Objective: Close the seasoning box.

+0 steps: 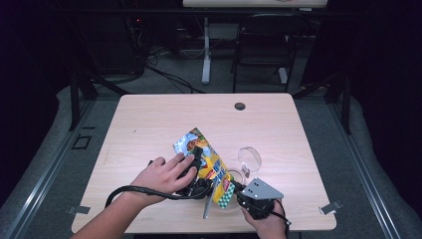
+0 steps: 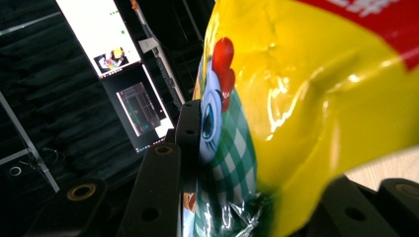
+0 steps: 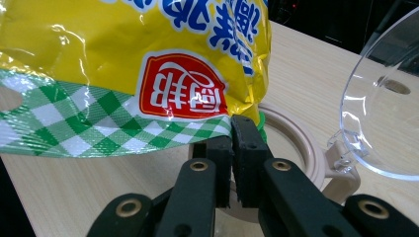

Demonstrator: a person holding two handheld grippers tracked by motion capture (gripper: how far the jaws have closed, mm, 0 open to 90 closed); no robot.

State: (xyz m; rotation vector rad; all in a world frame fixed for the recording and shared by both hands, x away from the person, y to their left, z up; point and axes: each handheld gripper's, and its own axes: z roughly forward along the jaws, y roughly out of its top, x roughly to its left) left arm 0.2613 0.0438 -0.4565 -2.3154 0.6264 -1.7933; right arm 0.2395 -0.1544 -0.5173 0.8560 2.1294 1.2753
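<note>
Both grippers had the yellow snack bag (image 1: 209, 167): left gripper (image 2: 237, 163) clamped its side, right gripper (image 3: 231, 148) pinched the checkered edge, jaws nearly closed, w/ a clear-lidded container (image 3: 316, 163) just beside.

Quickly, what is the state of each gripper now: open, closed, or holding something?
Left gripper: closed on the snack bag.
Right gripper: closed on the bag's checked edge.

Yellow packet (image 3: 133, 54) with green-white check edge, red logo, black gripper (image 3: 231, 143)
</note>
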